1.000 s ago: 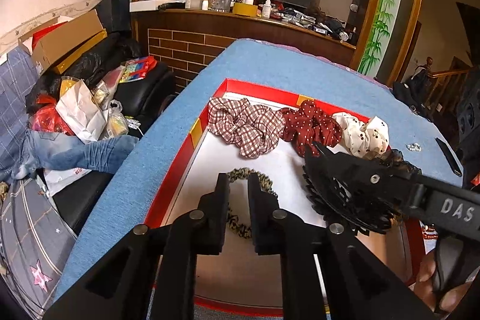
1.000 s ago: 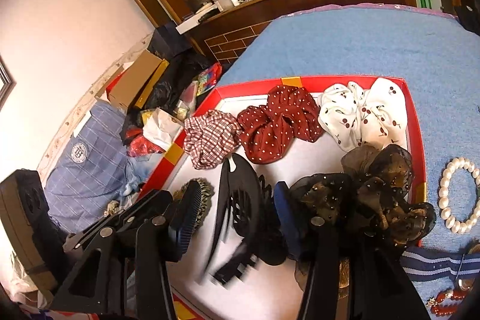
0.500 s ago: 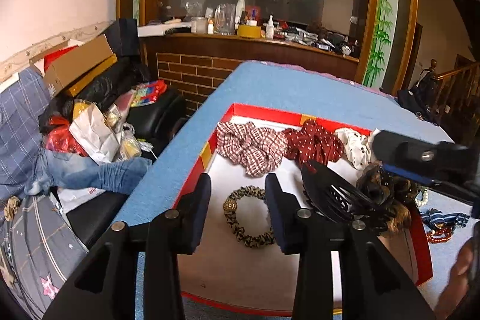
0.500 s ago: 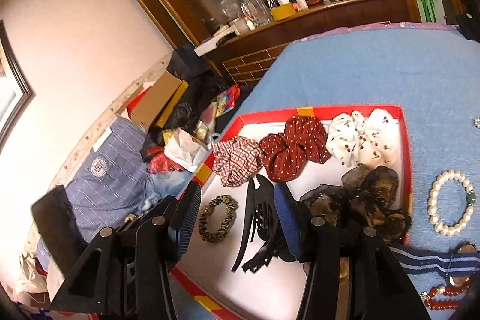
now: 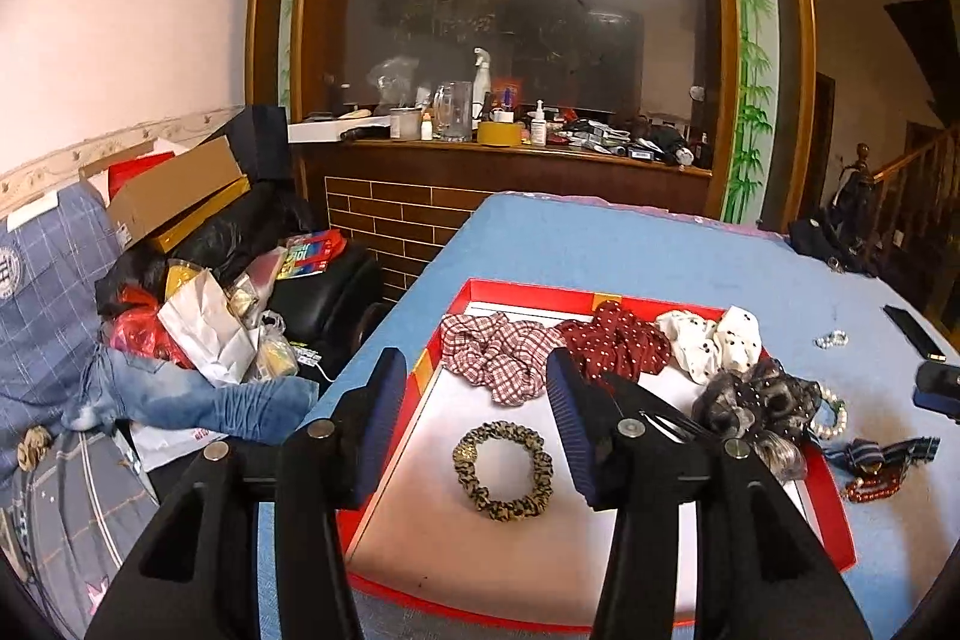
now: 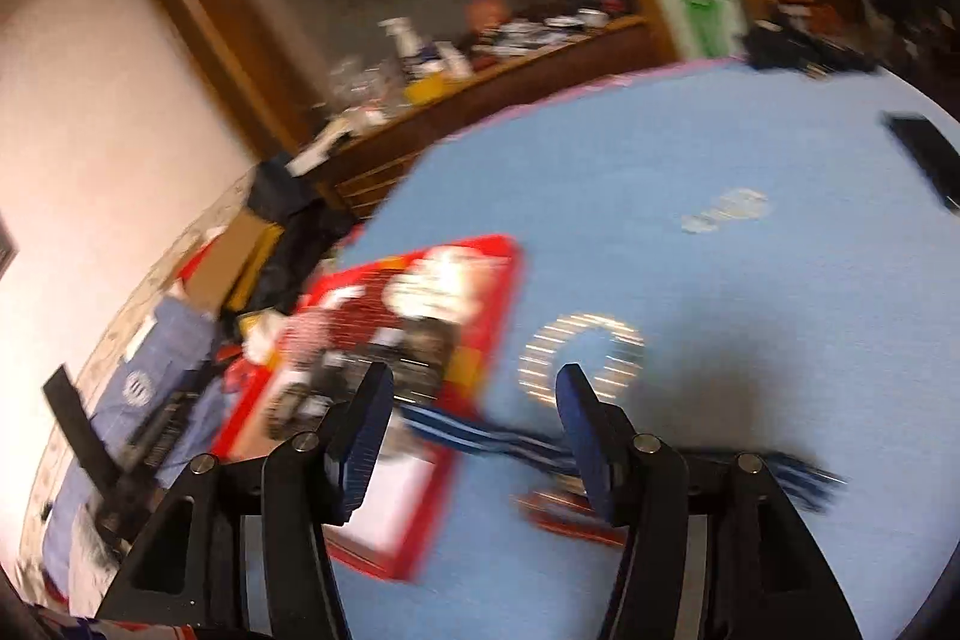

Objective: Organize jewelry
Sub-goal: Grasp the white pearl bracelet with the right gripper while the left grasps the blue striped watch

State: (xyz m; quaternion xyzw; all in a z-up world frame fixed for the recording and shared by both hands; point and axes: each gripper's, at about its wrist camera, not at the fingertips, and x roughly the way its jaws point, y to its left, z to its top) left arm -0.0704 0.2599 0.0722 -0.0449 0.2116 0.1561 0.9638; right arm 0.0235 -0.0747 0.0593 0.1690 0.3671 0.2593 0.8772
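Observation:
My left gripper [image 5: 474, 430] hangs above the red tray [image 5: 528, 289], jaws opening with nothing between them. Below it a leopard-print scrunchie [image 5: 503, 462] lies loose on the tray's white floor. Plaid [image 5: 498, 358], dark red dotted [image 5: 612, 343] and white [image 5: 708, 340] scrunchies line the far side, and a black lace one [image 5: 756, 400] sits at the right. A black claw clip [image 5: 666, 418] is partly hidden behind my right-hand finger. My right gripper [image 6: 474, 436] is over the blue cloth, jaws opening and empty, near the blurred pearl bracelet [image 6: 582, 352] and above a striped bow [image 6: 480, 436].
A red bead bracelet [image 6: 570, 514] lies by the bow, right of the tray [image 6: 504, 292]. A small silver piece [image 6: 726, 208] and a flat black device [image 6: 924, 160] rest farther out on the cloth. Clutter is piled on a couch [image 5: 180, 340] left of the table.
My left gripper let go of the leopard scrunchie, drew back and up, and its jaws widened. My right gripper dropped the claw clip in the tray and swung right over the cloth.

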